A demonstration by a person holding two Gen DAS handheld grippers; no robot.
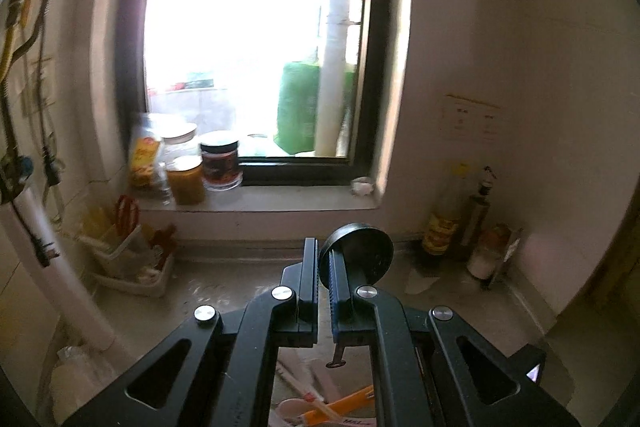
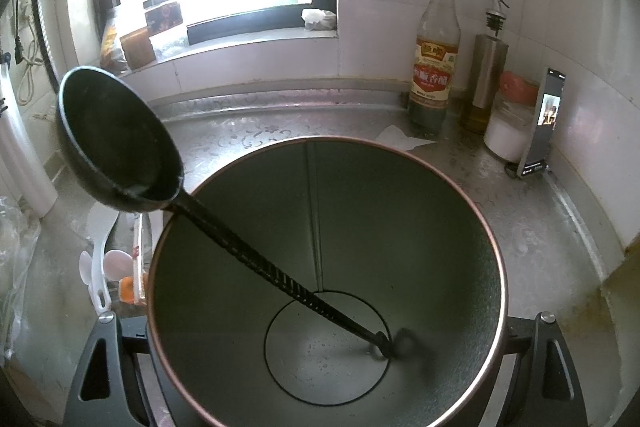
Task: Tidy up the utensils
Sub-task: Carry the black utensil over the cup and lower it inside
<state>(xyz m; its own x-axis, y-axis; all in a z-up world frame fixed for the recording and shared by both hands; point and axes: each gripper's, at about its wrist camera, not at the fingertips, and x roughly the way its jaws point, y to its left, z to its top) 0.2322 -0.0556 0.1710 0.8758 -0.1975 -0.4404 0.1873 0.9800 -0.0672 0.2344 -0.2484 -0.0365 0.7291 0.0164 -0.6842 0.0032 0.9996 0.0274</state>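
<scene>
My left gripper [image 1: 322, 251] is shut on a black utensil with a round head [image 1: 356, 255]. The head sticks up past the fingertips and the hooked handle end [image 1: 336, 363] hangs below them. My right gripper [image 2: 326, 355] is shut on a wide metal container [image 2: 420, 227] with a copper rim, which hides its fingertips. A black ladle [image 2: 120, 143] stands in the container, handle end on the bottom and bowl leaning out to the upper left. White spoons [image 2: 112, 267] and an orange-handled tool [image 1: 340, 405] lie loose on the counter.
A vinegar bottle [image 2: 434, 59], an oil dispenser [image 2: 486, 75], a white jar and a propped phone [image 2: 546, 119] stand in the back right corner. Jars [image 1: 220, 163] line the windowsill. A white rack [image 1: 128, 255] with utensils sits at the left wall.
</scene>
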